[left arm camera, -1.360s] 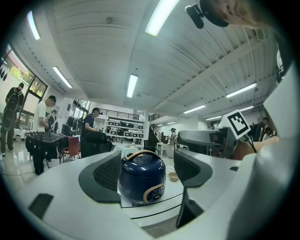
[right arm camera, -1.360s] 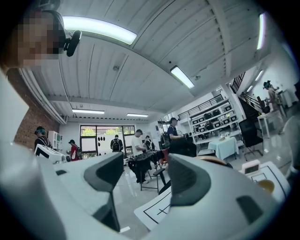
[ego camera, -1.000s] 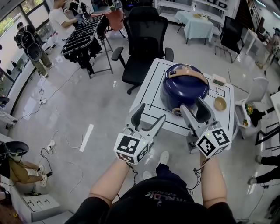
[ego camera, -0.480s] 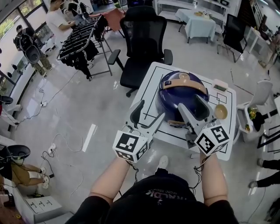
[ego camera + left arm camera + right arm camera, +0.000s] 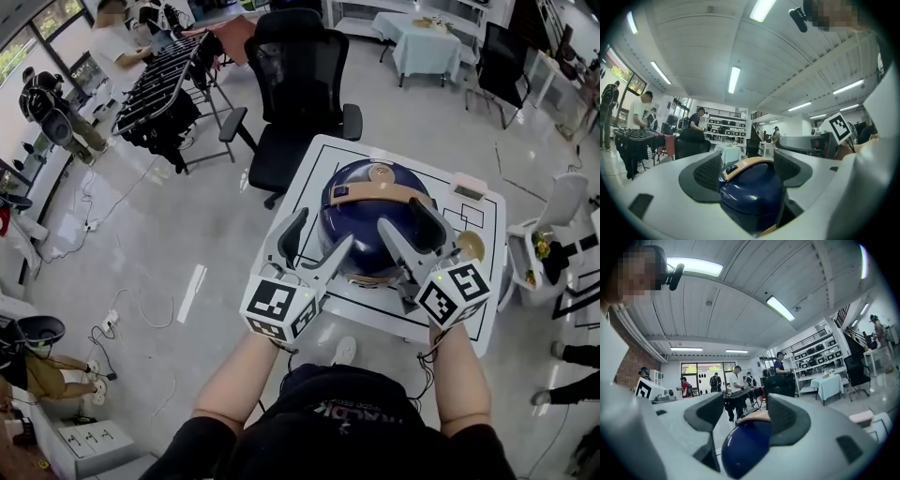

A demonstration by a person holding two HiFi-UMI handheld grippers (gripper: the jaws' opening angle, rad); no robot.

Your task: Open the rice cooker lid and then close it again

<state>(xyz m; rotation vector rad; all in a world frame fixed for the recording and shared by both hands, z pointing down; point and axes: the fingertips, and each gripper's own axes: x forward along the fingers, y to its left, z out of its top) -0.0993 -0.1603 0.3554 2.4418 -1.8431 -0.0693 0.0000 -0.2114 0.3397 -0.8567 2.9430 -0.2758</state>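
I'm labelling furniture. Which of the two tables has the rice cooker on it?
The near white table marked with black lines, where the blue rice cooker stands. The far table, draped in pale cloth, carries no cooker.

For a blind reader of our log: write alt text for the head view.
Seen from above, a person holds two open grippers, the left gripper and the right gripper, at the near side of a closed dark-blue rice cooker with a tan handle on a white table. A black office chair stands beyond the table.
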